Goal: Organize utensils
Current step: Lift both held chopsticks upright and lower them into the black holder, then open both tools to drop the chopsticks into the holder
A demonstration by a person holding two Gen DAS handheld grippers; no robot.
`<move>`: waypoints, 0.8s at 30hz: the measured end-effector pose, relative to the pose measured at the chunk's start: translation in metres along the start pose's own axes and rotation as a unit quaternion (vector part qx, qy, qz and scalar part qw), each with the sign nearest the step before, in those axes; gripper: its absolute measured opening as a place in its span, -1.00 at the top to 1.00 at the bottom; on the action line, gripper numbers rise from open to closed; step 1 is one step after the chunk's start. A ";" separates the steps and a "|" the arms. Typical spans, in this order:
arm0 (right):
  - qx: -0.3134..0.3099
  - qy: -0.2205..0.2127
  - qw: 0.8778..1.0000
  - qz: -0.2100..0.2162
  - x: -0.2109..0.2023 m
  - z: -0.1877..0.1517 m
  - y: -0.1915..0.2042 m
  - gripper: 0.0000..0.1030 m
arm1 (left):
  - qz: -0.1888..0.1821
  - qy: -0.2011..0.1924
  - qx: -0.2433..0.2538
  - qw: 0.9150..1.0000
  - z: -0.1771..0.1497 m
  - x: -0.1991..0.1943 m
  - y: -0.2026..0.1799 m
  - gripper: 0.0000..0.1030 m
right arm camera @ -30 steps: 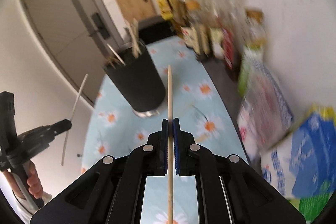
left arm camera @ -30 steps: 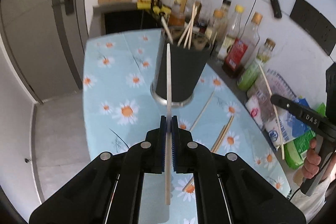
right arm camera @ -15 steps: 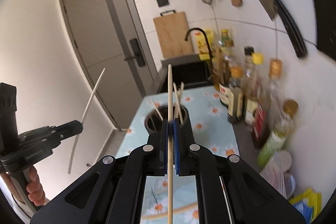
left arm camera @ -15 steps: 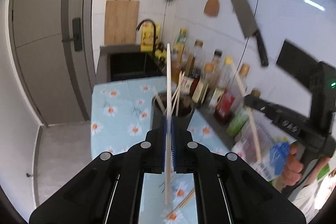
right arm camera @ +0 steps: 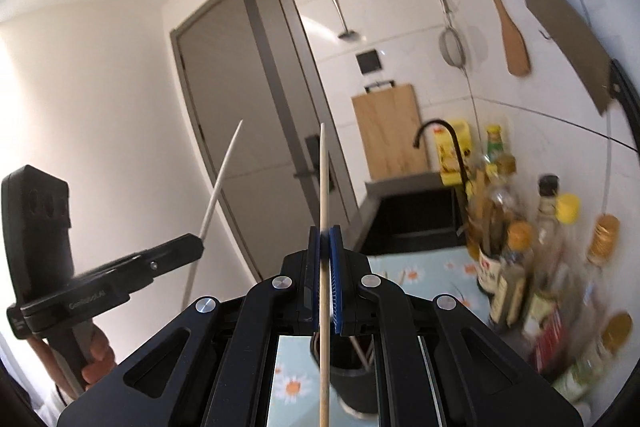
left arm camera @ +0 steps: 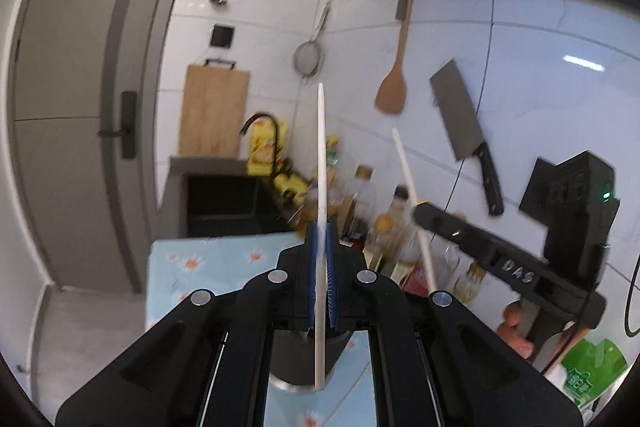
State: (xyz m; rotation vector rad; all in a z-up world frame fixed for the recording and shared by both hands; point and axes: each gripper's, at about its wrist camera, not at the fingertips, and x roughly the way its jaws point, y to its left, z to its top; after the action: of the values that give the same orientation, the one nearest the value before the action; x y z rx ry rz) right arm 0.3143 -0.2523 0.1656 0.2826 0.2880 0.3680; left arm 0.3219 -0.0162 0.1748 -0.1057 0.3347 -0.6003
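My left gripper [left arm camera: 321, 239] is shut on a pale chopstick [left arm camera: 321, 155] held upright, its lower end over the black utensil holder [left arm camera: 298, 359] seen between the jaws. My right gripper [right arm camera: 325, 239] is shut on a wooden chopstick [right arm camera: 322, 179], also upright, above the same black holder [right arm camera: 352, 379], which has other chopsticks inside. The right gripper shows in the left wrist view [left arm camera: 418, 213] with its chopstick [left arm camera: 408, 171]. The left gripper shows in the right wrist view [right arm camera: 198, 243] with its chopstick [right arm camera: 222, 179].
Several oil and sauce bottles [right arm camera: 516, 255] stand along the tiled wall on the right. A cleaver [left arm camera: 460, 119], wooden spatula [left arm camera: 394, 87] and strainer [left arm camera: 308, 57] hang on the wall. A sink with black tap [right arm camera: 440, 139] lies beyond the daisy tablecloth [left arm camera: 212, 263]. A grey door [left arm camera: 80, 131] is left.
Both grippers have tilted up and risen with their chopsticks, so the views now look at the wall and door instead of down on the table. The holder has dropped beneath the jaws.
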 end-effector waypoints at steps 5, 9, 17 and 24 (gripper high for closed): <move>0.010 -0.016 1.000 0.015 0.032 0.000 -0.017 0.91 | -0.039 -0.025 -0.004 0.999 0.000 0.034 0.008 0.90; 0.008 -0.026 0.999 0.021 0.053 -0.005 -0.026 0.91 | -0.067 -0.012 -0.010 0.998 -0.008 0.071 0.015 0.90; 0.009 -0.023 1.000 0.019 0.092 -0.029 -0.049 0.91 | -0.103 0.005 -0.022 0.994 -0.040 0.127 0.029 0.90; 0.024 0.006 1.000 -0.001 0.107 -0.062 -0.063 0.91 | -0.110 0.035 -0.052 0.992 -0.077 0.150 0.044 0.90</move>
State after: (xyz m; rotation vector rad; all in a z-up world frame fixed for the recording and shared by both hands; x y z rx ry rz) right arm 0.4091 -0.2540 0.0647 0.3275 0.3082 0.3610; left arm 0.4355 -0.0659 0.0519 -0.2244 0.4269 -0.8068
